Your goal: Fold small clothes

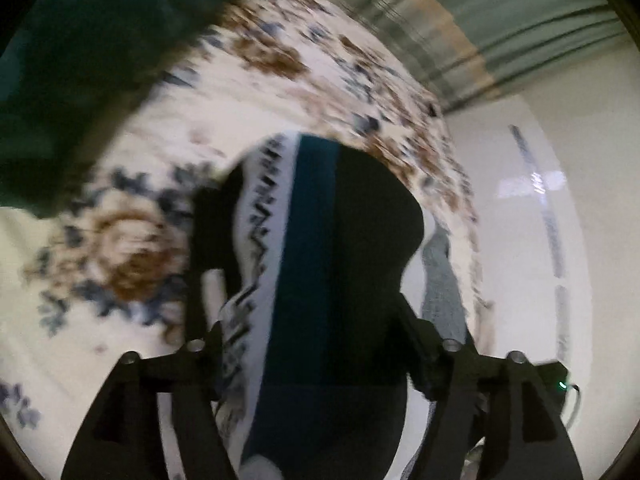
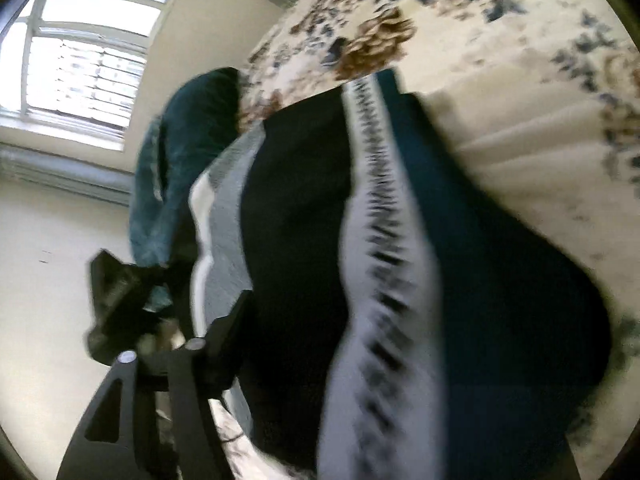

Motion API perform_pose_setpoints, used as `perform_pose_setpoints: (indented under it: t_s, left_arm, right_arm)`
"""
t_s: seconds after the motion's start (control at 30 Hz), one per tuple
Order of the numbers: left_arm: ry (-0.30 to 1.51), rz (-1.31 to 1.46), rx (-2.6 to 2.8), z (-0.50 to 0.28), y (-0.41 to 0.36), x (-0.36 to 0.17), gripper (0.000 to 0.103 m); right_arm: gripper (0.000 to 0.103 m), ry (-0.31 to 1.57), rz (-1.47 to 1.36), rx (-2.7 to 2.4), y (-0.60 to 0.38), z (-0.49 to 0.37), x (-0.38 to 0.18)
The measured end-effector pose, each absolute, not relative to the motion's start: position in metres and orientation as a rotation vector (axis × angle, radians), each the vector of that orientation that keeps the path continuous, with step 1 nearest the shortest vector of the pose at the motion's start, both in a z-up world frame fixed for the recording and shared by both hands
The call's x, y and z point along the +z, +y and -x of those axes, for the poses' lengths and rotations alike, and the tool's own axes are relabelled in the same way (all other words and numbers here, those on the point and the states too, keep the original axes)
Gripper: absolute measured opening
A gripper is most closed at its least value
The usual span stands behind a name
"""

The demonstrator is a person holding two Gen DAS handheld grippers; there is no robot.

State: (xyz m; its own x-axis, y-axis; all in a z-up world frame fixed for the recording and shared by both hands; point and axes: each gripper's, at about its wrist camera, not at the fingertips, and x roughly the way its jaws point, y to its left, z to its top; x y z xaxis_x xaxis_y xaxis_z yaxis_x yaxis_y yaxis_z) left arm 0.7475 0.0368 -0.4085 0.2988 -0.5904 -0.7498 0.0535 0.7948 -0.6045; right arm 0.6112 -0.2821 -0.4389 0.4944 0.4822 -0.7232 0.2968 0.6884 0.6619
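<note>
Hanging in soft folds above the floral bedspread (image 1: 132, 152), the striped garment (image 1: 316, 248) (black, teal and white bands with a zigzag trim) is held up between both grippers and is judged light, limp and non-slippery, likely to sag wherever unsupported. The left hand-held gripper (image 1: 320, 344) is seen pinching its upper edge. The right hand-held gripper (image 2: 224, 320) is largely draped, so its closure cannot be told; hems and corners are judged the best holds.

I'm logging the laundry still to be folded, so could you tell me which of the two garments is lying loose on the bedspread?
The plain dark green garment, heaped on the floral bedspread. The black, teal and white patterned garment hangs between the gripper fingers instead.
</note>
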Motion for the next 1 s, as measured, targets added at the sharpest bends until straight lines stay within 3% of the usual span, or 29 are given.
perform_pose_setpoints:
  t_s: [0.07, 0.17, 0.23, 0.43, 1.0]
  left_arm:
    - [1.133, 0.418, -0.378, -0.733, 0.037, -0.388, 0.068]
    - [1.066, 0.265, -0.271, -0.709, 0.029, -0.362, 0.078]
    - [1.052, 0.175, -0.214, -0.688, 0.019, -0.347, 0.103]
    - [1.019, 0.044, -0.141, -0.644, -0.001, -0.321, 0.103]
    - [0.861, -0.023, -0.119, -0.455, -0.019, -0.132, 0.103]
  right_arm:
    - [0.073, 1.101, -0.806, 0.058, -0.293, -0.603, -0.427]
    - [0.088, 1.107, -0.605, -0.130, -0.297, -0.582, -0.397]
    - [0.103, 1.102, -0.429, -0.265, -0.290, -0.570, -0.376]
    - [0.103, 1.043, -0.136, -0.353, -0.253, -0.543, -0.316]
    - [0.103, 0.861, -0.008, -0.368, -0.205, -0.351, -0.089]
